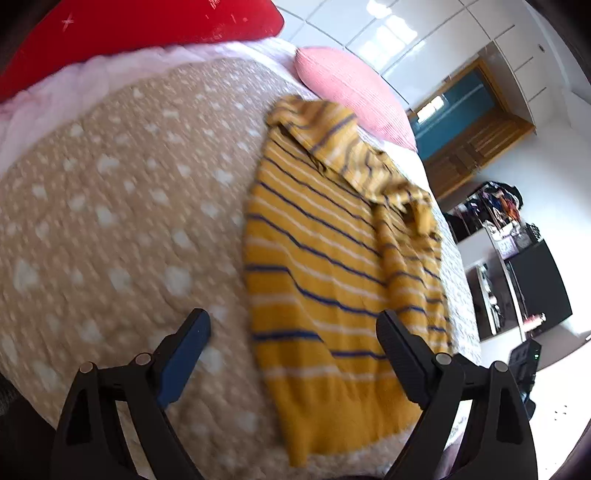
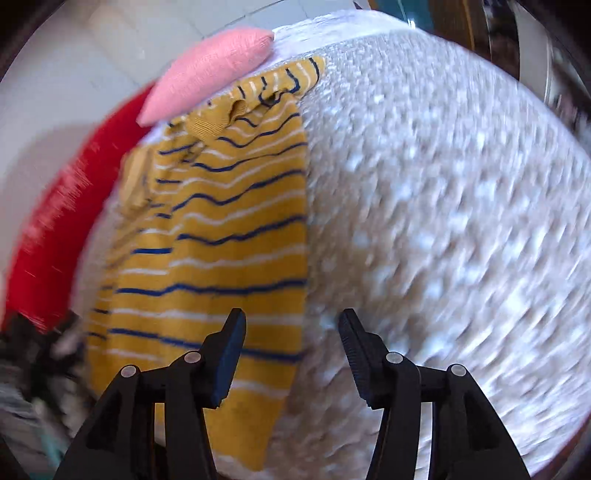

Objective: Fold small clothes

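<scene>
Left gripper (image 1: pixel 293 332): held low over the bed, looking along the quilt toward the pillows; jaws spread wide and holding nothing. Its left finger hangs over bare quilt, its right finger over the sweater's hem end.
Quilt (image 1: pixel 122 206): tan with white spots, covering the bed; its pattern is smeared by motion blur in both views.
Red pillow (image 1: pixel 140 26): at the far left head of the bed, cut off by the top edge of the left view.
Sweater (image 1: pixel 317 251): yellow with blue and white stripes, lying lengthwise on the quilt, hem toward the cameras, collar end toward the pink pillow. One side is folded over the body; the sleeves bunch near the collar and their layout is hard to read.
Pink pillow (image 1: pixel 354 96): at the head of the bed, just beyond the sweater's collar end; contact cannot be told.
Room beyond the bed: dark furniture and clutter at the right of the left view, too small to make out.
Right gripper (image 2: pixel 291 332): also low over the bed, tilted, jaws spread and holding nothing. Its left finger is over the sweater's hem, its right finger over quilt.
Right view overall: heavily blurred; the dark mass at its lower left cannot be identified.
</scene>
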A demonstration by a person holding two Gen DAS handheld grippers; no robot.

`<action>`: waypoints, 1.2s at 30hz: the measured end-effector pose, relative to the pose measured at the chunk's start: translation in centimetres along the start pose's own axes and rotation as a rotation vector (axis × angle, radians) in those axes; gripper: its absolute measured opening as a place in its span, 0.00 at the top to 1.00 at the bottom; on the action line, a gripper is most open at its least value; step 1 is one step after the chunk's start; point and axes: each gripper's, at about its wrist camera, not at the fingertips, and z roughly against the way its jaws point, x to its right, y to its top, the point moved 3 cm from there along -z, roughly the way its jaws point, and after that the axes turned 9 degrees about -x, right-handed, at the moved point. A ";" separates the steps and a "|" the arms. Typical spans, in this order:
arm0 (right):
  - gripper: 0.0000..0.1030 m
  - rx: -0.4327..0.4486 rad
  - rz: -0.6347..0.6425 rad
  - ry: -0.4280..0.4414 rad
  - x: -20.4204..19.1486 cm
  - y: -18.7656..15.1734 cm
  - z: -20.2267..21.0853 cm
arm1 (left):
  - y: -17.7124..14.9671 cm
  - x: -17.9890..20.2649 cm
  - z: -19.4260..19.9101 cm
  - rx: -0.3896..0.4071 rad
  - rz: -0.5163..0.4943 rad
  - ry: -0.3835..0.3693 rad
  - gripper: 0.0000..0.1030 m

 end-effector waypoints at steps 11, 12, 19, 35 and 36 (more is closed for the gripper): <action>0.49 0.009 -0.017 0.299 -1.8 -2.0 -2.1 | -2.9 4.1 -2.5 -0.054 -0.070 0.274 0.93; 0.60 0.003 -0.014 0.274 -1.8 -1.8 -2.2 | -2.6 3.8 -2.6 -0.076 -0.056 0.266 0.92; 0.90 -0.055 -0.057 0.286 -1.2 -0.5 -2.9 | -3.4 3.4 -0.4 -0.093 -0.010 0.254 0.93; 0.71 0.020 0.052 0.093 0.5 -3.9 3.5 | -7.5 2.4 7.8 0.064 -0.067 0.259 0.67; 0.53 0.052 0.069 0.085 -0.5 -2.0 3.8 | -7.5 2.7 8.2 0.084 -0.078 0.256 0.62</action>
